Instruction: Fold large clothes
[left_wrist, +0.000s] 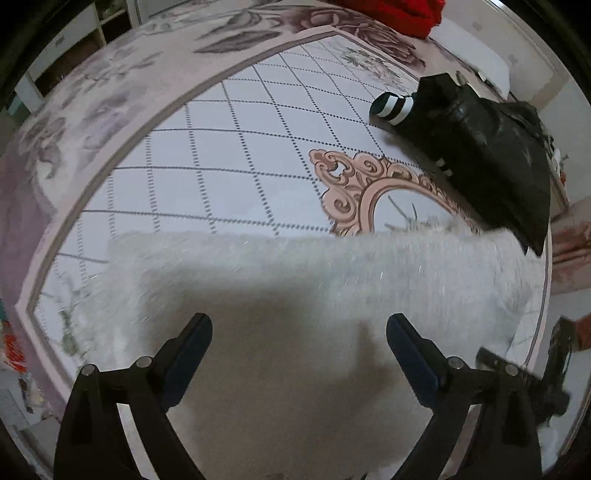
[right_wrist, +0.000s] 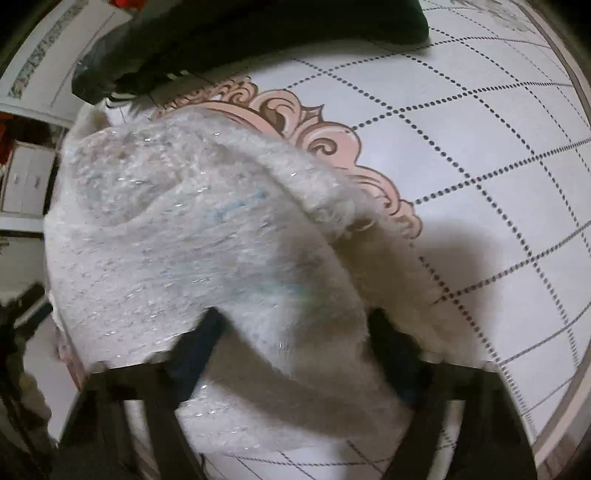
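Note:
A white fuzzy garment (left_wrist: 280, 280) lies flat on the bed, its far edge straight across the left wrist view. My left gripper (left_wrist: 299, 321) hovers just over it, open wide, nothing between its dark fingers (left_wrist: 192, 343). In the right wrist view the same fuzzy garment (right_wrist: 177, 229) is humped, with a fold curling over at its right side. My right gripper (right_wrist: 295, 317) points down onto it with the jaws apart. The cloth lies under and between the blurred fingertips (right_wrist: 207, 332), and the pads do not press on it.
The bed sheet (left_wrist: 229, 155) is white with a dotted diamond grid and a pink scroll frame (left_wrist: 354, 184). A folded black garment with a striped cuff (left_wrist: 476, 147) lies at the far right. Red cloth (left_wrist: 399, 14) sits at the far edge. Shelves (left_wrist: 74, 40) stand beyond the bed.

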